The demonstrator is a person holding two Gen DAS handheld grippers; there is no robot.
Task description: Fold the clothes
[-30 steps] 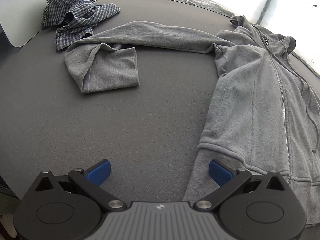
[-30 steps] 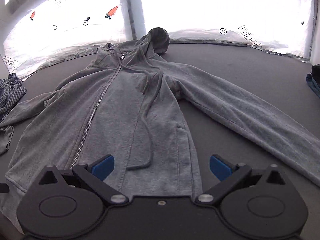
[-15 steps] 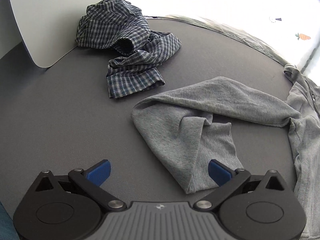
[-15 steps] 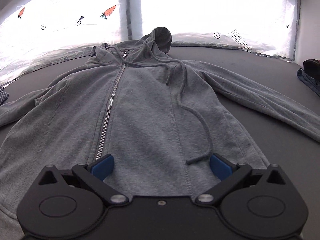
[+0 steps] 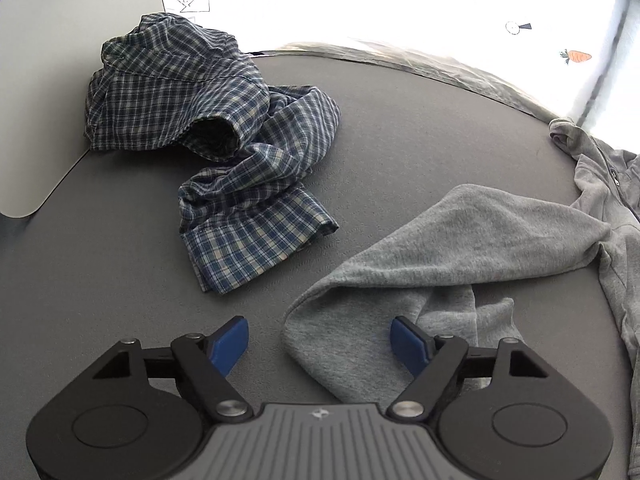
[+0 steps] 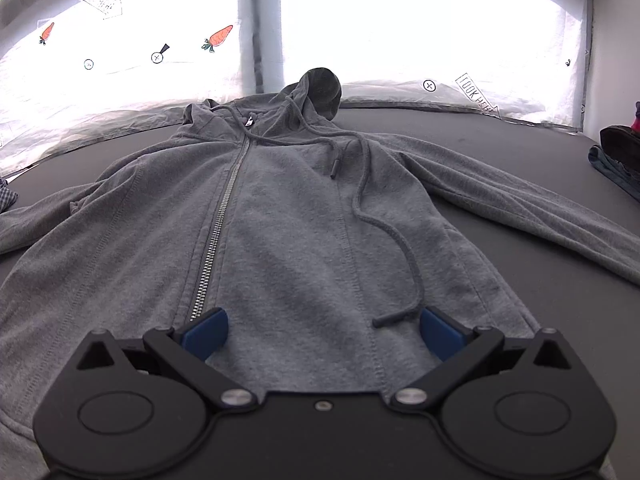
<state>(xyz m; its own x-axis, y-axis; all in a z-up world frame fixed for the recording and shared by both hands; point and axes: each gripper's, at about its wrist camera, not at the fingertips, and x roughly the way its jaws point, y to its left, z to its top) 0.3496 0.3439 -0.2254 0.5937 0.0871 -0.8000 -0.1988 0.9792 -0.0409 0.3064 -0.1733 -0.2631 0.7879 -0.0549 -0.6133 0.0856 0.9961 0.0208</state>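
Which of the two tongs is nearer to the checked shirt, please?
Left. The left tongs, jaws closing, hover over the hoodie's folded sleeve just beside the checked shirt; the right tongs sit over the hoodie's body.

A grey zip hoodie (image 6: 288,216) lies face up and spread flat on the dark surface (image 6: 500,152), zipper closed, hood at 12 o'clock, drawstrings trailing across its chest. Its sleeve (image 5: 420,280) is doubled back on itself. At 10 o'clock from that sleeve, well apart, a blue checked shirt (image 5: 216,148) lies crumpled in a heap.
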